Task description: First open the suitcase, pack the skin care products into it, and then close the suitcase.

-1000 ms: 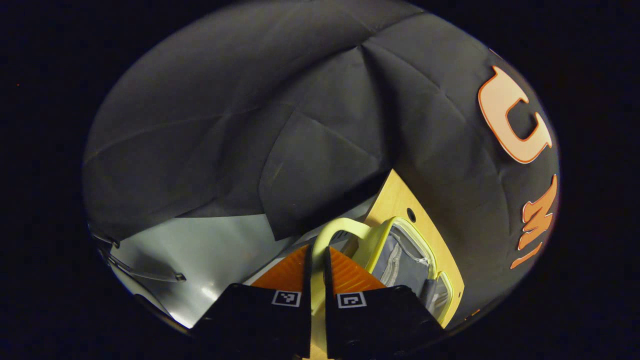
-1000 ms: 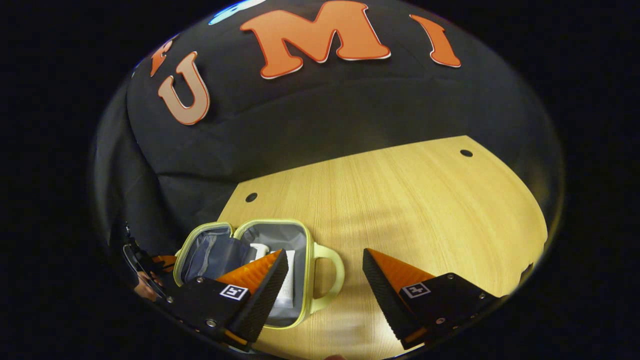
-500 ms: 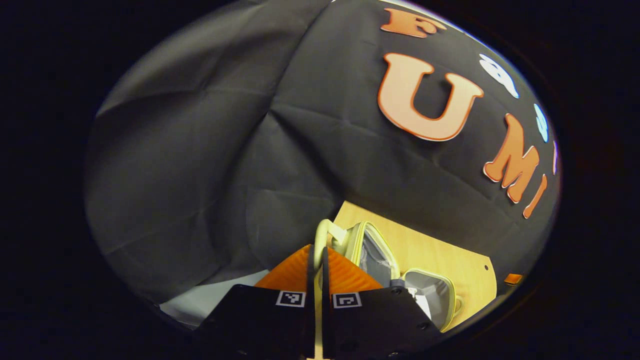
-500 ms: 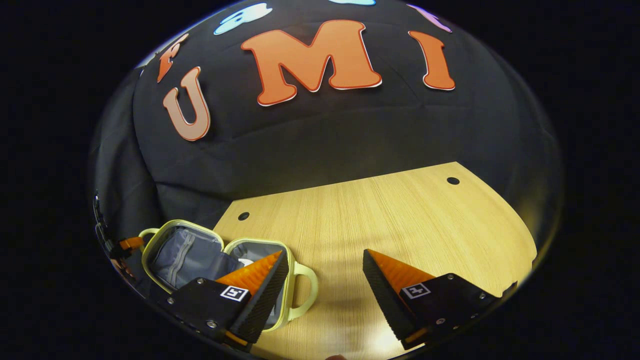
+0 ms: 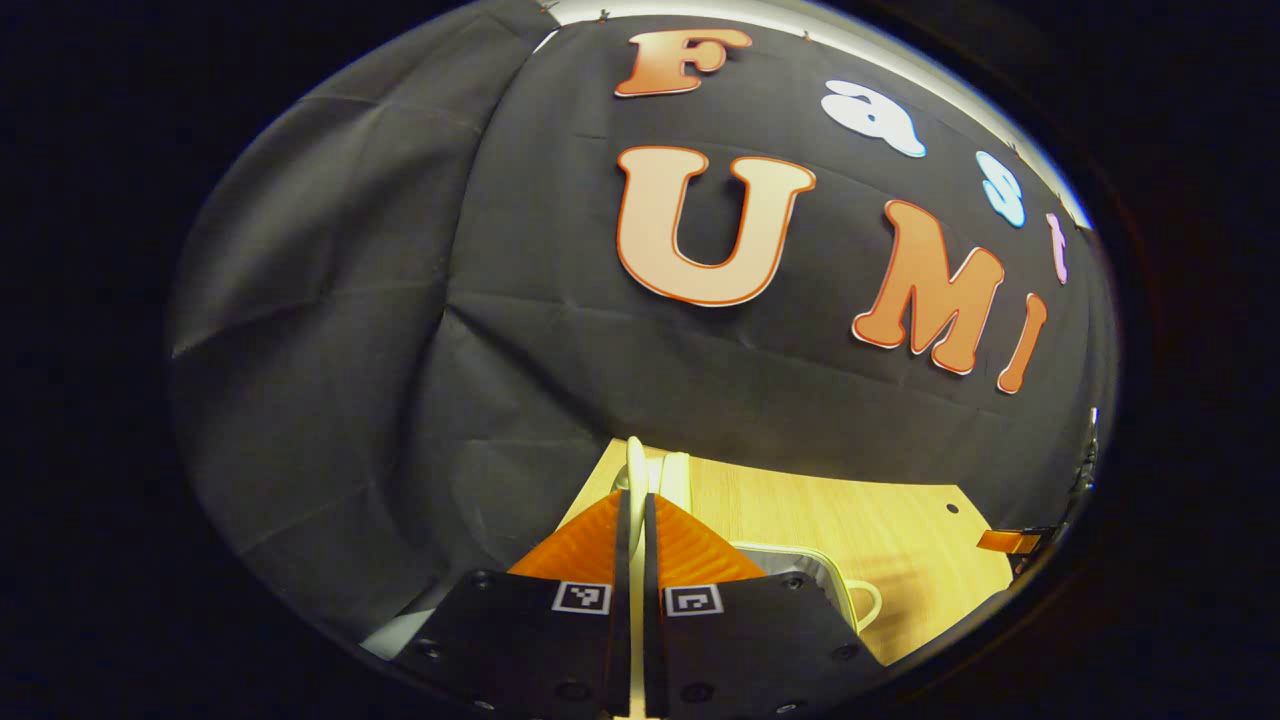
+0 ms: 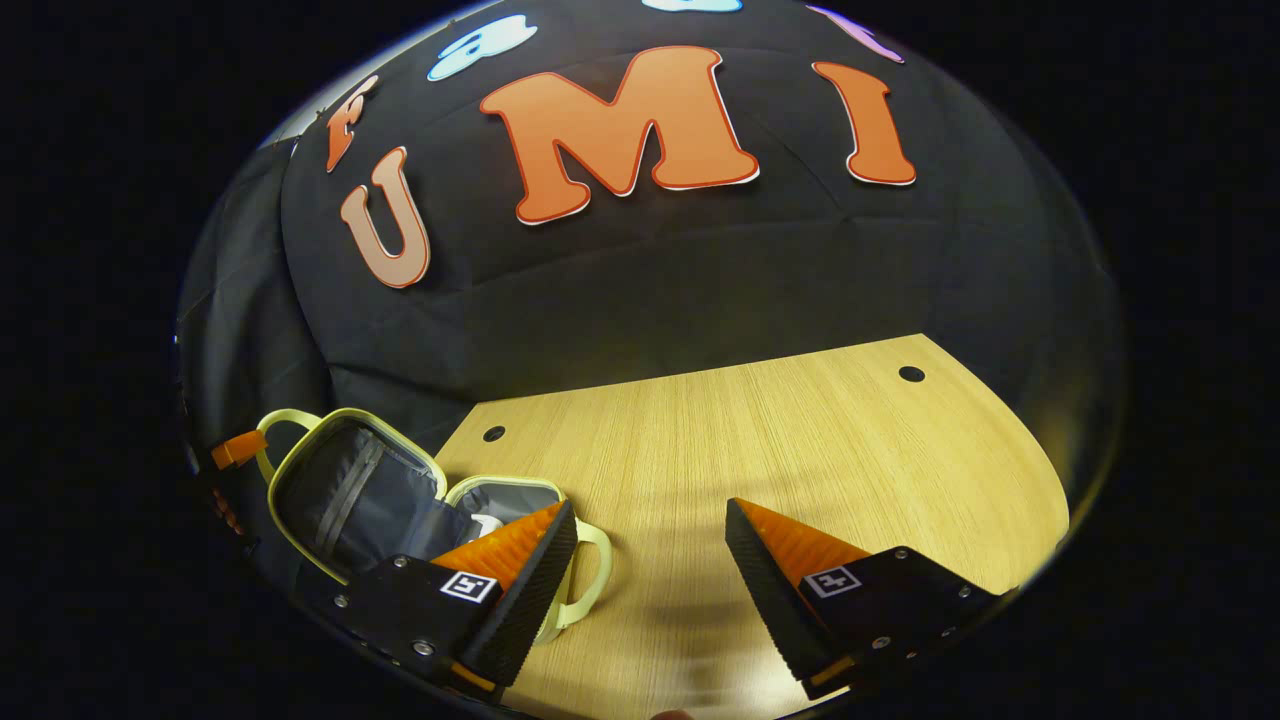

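A light wooden table (image 6: 800,450) with a fine straight grain runs across the booth. Two small dark round holes sit near its far edge, one (image 6: 494,434) toward the left corner and one (image 6: 911,374) toward the right. Black cloth (image 6: 700,270) hangs as the wall right behind the table, creased and folded, and it wraps around the left side (image 5: 320,350).

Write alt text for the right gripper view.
The right gripper hangs open and empty over a wooden table. At the left a small suitcase is half open, its lid raised by its handle, a white item inside partly hidden.
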Demonstrator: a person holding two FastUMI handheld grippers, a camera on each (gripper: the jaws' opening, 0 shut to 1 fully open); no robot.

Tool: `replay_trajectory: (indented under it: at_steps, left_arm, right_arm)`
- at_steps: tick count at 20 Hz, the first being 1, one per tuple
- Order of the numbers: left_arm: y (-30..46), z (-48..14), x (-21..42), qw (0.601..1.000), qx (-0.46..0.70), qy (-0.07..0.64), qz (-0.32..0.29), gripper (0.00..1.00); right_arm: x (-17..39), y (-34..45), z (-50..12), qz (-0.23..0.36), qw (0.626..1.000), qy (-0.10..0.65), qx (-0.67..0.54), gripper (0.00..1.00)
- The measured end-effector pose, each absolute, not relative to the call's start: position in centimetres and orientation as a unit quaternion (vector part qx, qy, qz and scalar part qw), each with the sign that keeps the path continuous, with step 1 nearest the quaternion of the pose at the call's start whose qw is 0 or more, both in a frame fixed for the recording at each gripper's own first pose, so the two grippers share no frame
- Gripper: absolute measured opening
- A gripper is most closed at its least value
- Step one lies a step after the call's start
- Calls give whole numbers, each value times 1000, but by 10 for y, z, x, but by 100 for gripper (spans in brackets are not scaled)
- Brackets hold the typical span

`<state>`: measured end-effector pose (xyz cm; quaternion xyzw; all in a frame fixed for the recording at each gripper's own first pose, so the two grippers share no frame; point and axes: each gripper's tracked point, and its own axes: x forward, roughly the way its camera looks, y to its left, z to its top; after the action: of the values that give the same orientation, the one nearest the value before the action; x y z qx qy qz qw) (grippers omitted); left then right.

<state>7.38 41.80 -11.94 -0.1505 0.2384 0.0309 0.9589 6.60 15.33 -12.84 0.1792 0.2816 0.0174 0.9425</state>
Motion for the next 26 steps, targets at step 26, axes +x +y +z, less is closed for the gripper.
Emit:
replay_trajectory:
  at_steps: [26]
  left_arm:
    - [38,-199,50,928,28,353,-119,8]
  right_arm:
    - [12,-45,-116,-23,978,189,87,96]
